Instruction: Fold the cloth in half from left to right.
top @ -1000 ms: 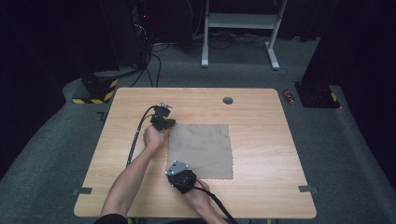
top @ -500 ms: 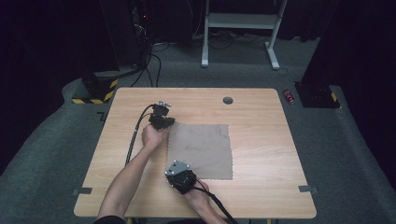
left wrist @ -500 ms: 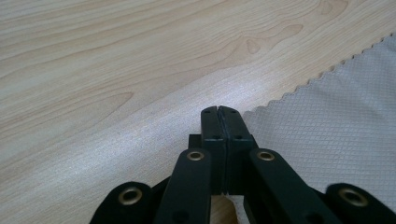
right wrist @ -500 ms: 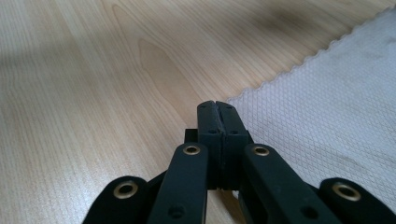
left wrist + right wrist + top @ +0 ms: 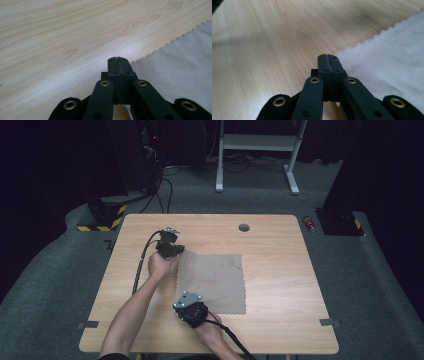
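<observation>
A square grey woven cloth with pinked edges (image 5: pixel 212 281) lies flat on the light wooden table (image 5: pixel 280 270), a little left of the table's middle. The left claw (image 5: pixel 172 251) sits at the cloth's far left corner, held by the person's left hand (image 5: pixel 160 265); in the left gripper view its two black jaws are pressed together, the tips (image 5: pixel 117 60) just at the zigzag edge of the cloth (image 5: pixel 180 70). Whether they pinch any fabric is hard to tell from that angle. The right claw (image 5: pixel 186 310), with its grey three-cornered plate on top, sits at the cloth's near left corner. In the right gripper view its jaws are likewise closed tight, tips (image 5: pixel 327 57) beside the cloth's corner (image 5: pixel 392 57). A small round dark hole (image 5: pixel 244 227) lies in the table beyond the cloth.
</observation>
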The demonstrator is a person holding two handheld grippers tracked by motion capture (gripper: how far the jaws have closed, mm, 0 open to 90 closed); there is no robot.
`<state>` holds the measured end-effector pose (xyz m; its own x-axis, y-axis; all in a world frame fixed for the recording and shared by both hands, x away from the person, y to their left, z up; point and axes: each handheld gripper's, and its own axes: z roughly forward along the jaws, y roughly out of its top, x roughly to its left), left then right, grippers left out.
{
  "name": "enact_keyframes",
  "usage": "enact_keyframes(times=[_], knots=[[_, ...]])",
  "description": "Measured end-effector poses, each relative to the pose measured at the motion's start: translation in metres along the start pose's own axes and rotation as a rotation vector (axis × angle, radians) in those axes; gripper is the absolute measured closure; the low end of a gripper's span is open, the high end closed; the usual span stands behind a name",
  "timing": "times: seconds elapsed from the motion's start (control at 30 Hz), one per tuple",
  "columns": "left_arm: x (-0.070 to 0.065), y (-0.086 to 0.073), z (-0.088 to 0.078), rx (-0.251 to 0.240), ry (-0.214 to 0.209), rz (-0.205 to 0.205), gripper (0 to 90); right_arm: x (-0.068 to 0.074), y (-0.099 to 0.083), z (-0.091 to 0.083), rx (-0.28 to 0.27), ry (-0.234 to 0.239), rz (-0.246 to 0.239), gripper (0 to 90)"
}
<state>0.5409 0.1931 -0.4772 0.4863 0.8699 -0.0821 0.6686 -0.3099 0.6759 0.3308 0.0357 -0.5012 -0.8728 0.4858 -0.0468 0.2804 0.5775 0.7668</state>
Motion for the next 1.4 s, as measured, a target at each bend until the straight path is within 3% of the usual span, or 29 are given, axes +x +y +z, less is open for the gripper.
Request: enact_keyframes(times=[0.43,0.57,0.9,1.4], knots=[[0.007,-0.001,-0.021,-0.015,0.007,0.007,89.8,0.009,0.013,-0.002,-0.039,0.039,-0.016,89.8],[0.005,-0.001,-0.016,-0.005,0.009,0.016,89.7,0.007,0.010,-0.004,-0.040,0.033,-0.009,89.8],[-0.016,0.004,0.007,0.005,-0.023,0.037,89.6,-0.006,-0.013,-0.020,-0.031,-0.010,0.042,89.8],[-0.037,0.014,0.023,0.005,-0.061,0.068,89.5,-0.015,-0.034,-0.034,-0.034,-0.048,0.087,89.8]])
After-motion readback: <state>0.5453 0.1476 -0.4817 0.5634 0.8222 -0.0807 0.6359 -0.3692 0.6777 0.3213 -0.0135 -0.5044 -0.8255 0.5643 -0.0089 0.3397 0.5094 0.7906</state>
